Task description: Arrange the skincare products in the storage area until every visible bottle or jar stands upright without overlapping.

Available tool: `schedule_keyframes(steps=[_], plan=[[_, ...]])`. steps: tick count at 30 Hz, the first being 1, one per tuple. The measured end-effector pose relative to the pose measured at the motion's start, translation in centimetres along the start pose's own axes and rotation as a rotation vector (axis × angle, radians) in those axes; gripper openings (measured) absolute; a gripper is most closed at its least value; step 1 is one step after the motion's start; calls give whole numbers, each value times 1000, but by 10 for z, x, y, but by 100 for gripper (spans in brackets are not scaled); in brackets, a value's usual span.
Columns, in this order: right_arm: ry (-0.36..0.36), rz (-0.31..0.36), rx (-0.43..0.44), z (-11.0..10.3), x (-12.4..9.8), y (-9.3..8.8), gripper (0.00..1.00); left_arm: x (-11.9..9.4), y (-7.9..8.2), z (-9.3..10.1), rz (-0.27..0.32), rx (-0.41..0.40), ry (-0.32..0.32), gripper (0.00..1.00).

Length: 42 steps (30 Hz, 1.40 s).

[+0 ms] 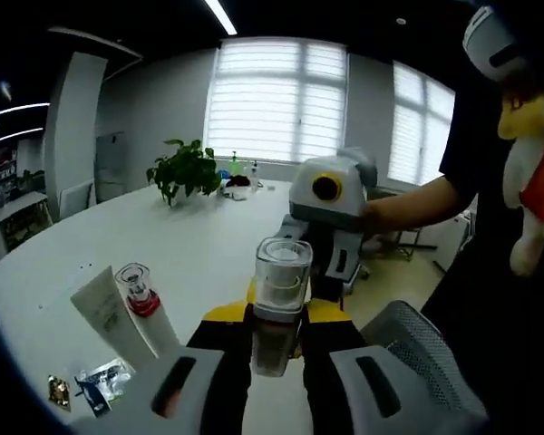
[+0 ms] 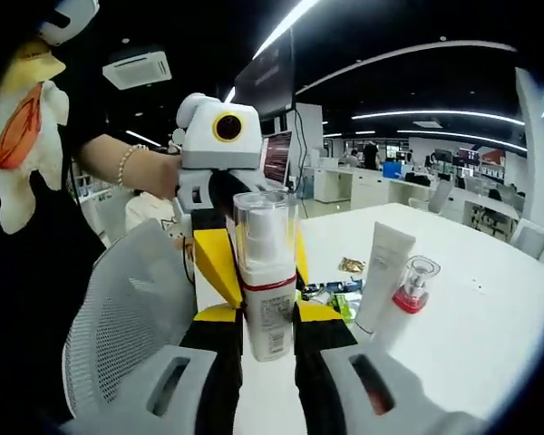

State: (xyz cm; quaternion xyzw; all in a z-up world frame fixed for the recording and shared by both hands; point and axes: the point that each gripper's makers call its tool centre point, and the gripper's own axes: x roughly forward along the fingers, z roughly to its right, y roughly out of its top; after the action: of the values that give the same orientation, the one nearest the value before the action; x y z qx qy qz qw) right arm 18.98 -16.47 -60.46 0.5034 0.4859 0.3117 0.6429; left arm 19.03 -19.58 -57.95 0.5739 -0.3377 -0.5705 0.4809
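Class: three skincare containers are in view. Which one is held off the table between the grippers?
The clear-capped pump bottle, pinched by both the left gripper and right gripper. The white tube and red-collared bottle rest on the table.

There is one clear-capped bottle [image 2: 266, 272] held up in the middle. There is one white tube [image 2: 383, 272] standing on the counter [image 2: 471, 308]. There is one small bottle with a red collar [image 2: 408, 294] right beside the tube. A few small packets [image 1: 95, 385] lie near them; I cannot count them for sure. There is one leafy green plant [image 1: 185, 170]. There is one grey mesh chair [image 2: 127, 308].
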Motion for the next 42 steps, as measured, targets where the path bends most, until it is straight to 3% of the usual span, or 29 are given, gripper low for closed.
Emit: schedule_keyframes(steps=[6, 26, 42], plan=[[-31, -51, -7, 9, 8, -26, 21, 7, -19, -9, -30, -18, 7, 14], [-133, -108, 52, 38, 31, -90, 21, 33, -74, -36, -110, -95, 17, 15], [-128, -130, 59, 45, 36, -106, 22, 42, -88, -44, -141, -110, 23, 15]])
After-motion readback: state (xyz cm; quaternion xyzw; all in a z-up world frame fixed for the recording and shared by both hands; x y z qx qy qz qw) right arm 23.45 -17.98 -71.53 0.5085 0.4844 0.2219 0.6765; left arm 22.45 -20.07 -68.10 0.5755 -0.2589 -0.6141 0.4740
